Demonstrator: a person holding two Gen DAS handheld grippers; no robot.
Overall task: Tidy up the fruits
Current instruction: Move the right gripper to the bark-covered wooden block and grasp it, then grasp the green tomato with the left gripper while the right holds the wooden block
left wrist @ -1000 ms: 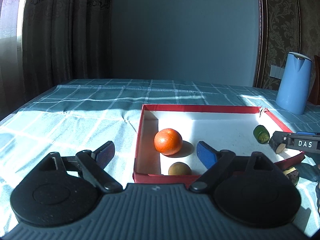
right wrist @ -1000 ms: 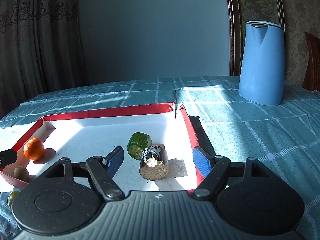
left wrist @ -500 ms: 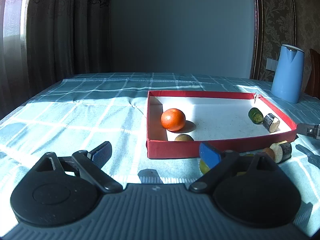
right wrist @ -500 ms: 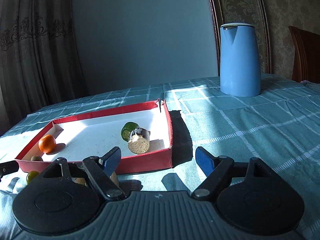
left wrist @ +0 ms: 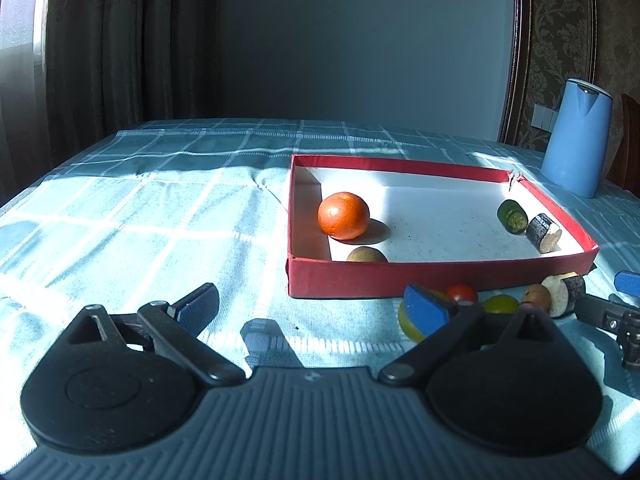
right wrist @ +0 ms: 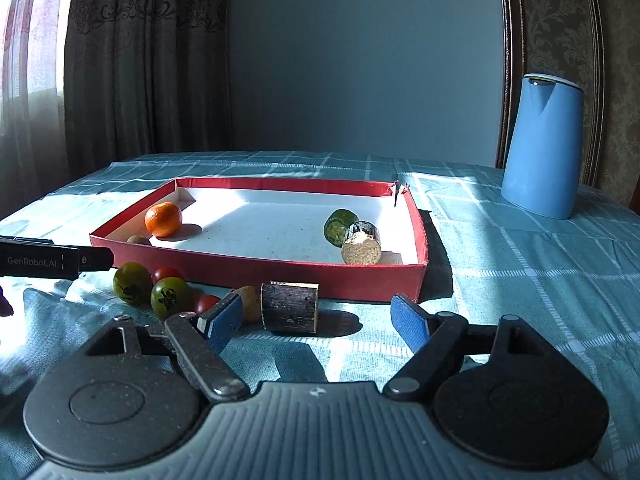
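Note:
A red tray [left wrist: 420, 276] [right wrist: 256, 266] with a white floor holds an orange [left wrist: 343, 215] [right wrist: 163, 219], a brown kiwi [left wrist: 366, 255] [right wrist: 138, 239], a green cucumber piece [left wrist: 511, 216] [right wrist: 338, 227] and a dark cylinder piece [left wrist: 543, 233] [right wrist: 361, 242]. In front of the tray on the cloth lie green tomatoes [right wrist: 130, 282], small red tomatoes [right wrist: 167, 273] [left wrist: 461, 293], a brownish fruit [right wrist: 250, 300] and another dark cylinder [right wrist: 290, 307] [left wrist: 564, 300]. My left gripper [left wrist: 312, 304] is open and empty, near the tray's front left corner. My right gripper [right wrist: 316, 322] is open and empty, just before the loose cylinder.
A blue kettle [left wrist: 576, 138] [right wrist: 542, 146] stands on the checked tablecloth [left wrist: 140, 220] right of the tray. Curtains and a wall lie behind the table. The table's far edge runs behind the tray.
Both grippers have pulled back from over the tray to in front of it. The loose fruits before the tray have come into view. Both stay open.

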